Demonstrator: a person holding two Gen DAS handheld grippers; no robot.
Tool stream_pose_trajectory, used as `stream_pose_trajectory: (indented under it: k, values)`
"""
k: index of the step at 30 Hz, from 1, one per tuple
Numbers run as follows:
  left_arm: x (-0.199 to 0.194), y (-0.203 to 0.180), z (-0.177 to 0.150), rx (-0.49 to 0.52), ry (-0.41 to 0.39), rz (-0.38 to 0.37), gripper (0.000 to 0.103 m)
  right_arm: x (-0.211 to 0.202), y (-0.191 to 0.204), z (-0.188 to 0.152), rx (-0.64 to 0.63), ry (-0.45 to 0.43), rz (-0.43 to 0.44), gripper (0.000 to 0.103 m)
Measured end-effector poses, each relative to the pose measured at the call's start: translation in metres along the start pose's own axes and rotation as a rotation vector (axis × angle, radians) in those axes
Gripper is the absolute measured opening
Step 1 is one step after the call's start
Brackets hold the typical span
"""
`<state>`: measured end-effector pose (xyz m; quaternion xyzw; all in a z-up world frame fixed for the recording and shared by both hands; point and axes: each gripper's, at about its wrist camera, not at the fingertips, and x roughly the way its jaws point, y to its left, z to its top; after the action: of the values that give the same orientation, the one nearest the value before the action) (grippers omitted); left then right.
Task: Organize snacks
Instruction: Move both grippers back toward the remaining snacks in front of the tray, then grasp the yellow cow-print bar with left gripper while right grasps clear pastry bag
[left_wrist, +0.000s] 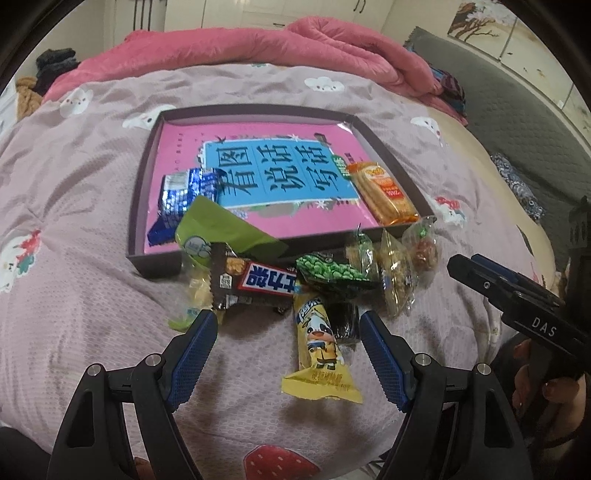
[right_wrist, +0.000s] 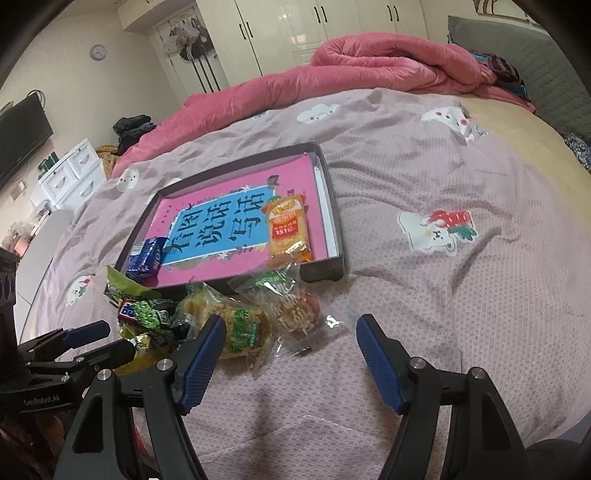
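**Snacks heaped at the tray's near edge**

I hold the left gripper open over the snack pile on the bed. The right gripper is open too (nothing between its jaws). Inside the tray lie a blue packet and an orange biscuit pack.

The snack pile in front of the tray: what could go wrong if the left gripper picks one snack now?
1. The yellow cow packet lies partly over a dark wrapper, with the chocolate bar close by, so the open left gripper might catch two.
2. The green packet leans over the tray rim; a nudge could tip it.
3. The open right gripper hovers nearby, so the two could collide.
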<state>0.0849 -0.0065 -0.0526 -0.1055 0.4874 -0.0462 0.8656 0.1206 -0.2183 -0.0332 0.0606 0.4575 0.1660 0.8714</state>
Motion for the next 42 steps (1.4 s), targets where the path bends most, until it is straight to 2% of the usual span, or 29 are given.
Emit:
stream_pose_trajectory:
  k: [6, 14, 23, 25, 26, 36, 42]
  values:
    - [0.011, 0.004, -0.001, -0.012, 0.028, -0.016, 0.081, 0.016, -0.003, 0.002, -0.007, 0.038, -0.031, 0.073]
    - [0.019, 0.004, 0.000, -0.005, 0.040, -0.029, 0.075, 0.035, -0.002, 0.006, -0.045, 0.070, -0.030, 0.072]
    - [0.025, 0.004, 0.001, 0.001, 0.048, -0.044, 0.073, 0.045, 0.004, 0.009, -0.087, 0.066, -0.018, 0.056]
    - [0.027, 0.003, 0.001, 0.003, 0.056, -0.047, 0.055, 0.046, 0.004, 0.009, -0.088, 0.066, -0.014, 0.055]
    - [0.028, 0.003, 0.001, 0.005, 0.064, -0.047, 0.054, 0.047, 0.004, 0.009, -0.088, 0.066, -0.012, 0.054]
    - [0.036, 0.003, 0.002, 0.005, 0.082, -0.063, 0.042, 0.053, 0.004, 0.011, -0.088, 0.068, -0.002, 0.049]
    - [0.042, 0.005, 0.005, -0.015, 0.088, -0.066, 0.040, 0.054, 0.004, 0.011, -0.084, 0.068, 0.013, 0.043]
